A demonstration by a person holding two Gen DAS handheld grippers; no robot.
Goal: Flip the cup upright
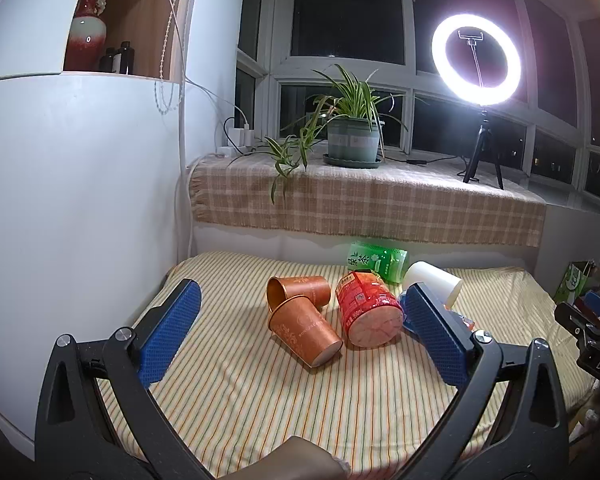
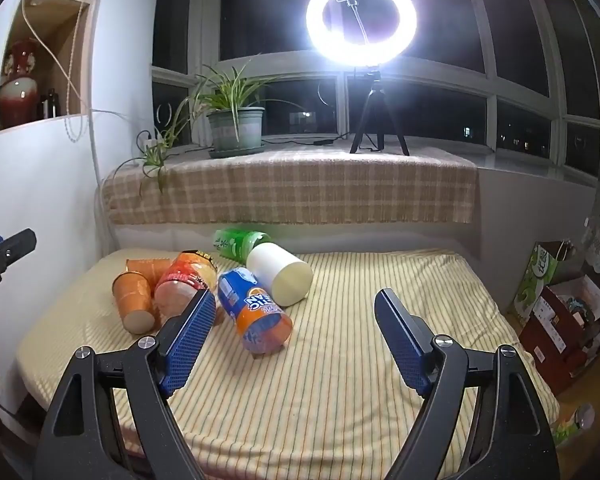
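Observation:
Several cups lie on their sides on a striped cloth (image 1: 260, 392). Two orange paper cups lie together: the near one (image 1: 306, 334) (image 2: 132, 300) has its base toward me, the far one (image 1: 298, 290) (image 2: 148, 267) shows its open mouth. A red cup (image 1: 368, 312) (image 2: 184, 284), a green cup (image 1: 376, 261) (image 2: 238, 244), a white cup (image 1: 434, 280) (image 2: 280, 278) and a blue-orange cup (image 2: 254, 314) lie beside them. My left gripper (image 1: 300, 320) is open and empty, its jaws standing either side of the orange and red cups. My right gripper (image 2: 294, 340) is open and empty, just before the blue-orange cup.
A plaid-covered windowsill (image 1: 364, 196) behind the table holds a potted plant (image 1: 352, 136) and a ring light on a tripod (image 1: 478, 60). A white cabinet (image 1: 80, 200) stands close on the left. Boxes (image 2: 556, 308) stand on the floor at the right.

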